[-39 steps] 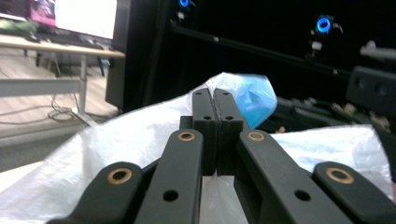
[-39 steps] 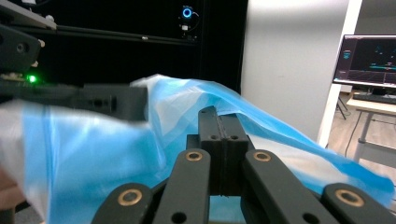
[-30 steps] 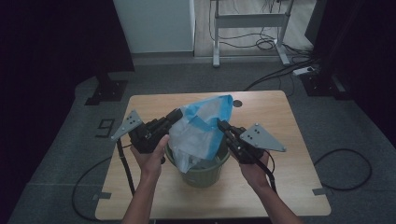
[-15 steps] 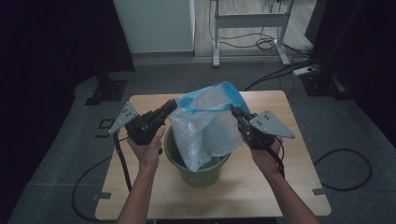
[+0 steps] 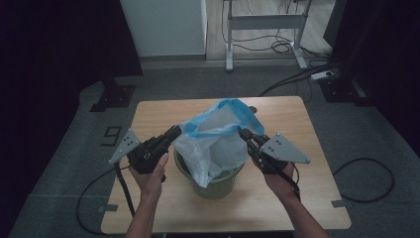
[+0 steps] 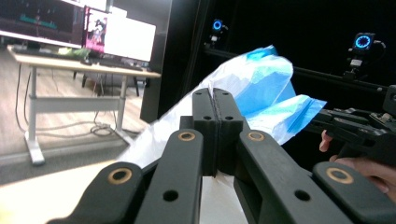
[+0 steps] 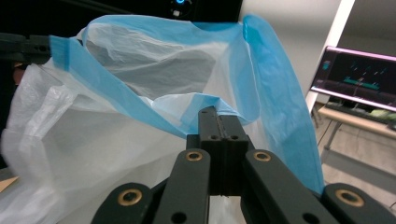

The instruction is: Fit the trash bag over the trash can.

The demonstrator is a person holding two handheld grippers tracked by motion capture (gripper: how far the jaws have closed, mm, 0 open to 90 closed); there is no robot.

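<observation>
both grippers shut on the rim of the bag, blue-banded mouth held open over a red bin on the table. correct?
Not quite: the bin is green, not red, as the high view shows. The rest stands: the left gripper and the right gripper are each shut on the rim of the bag, holding its blue-banded mouth open over the bin on the table.

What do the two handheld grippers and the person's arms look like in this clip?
Both the left gripper and the right gripper are matte black, each topped by a grey three-cornered plate and trailing a black cable. Their jaws have brass-coloured pivot rings. The forearms are bare, with no sleeves or gloves in view.
</observation>
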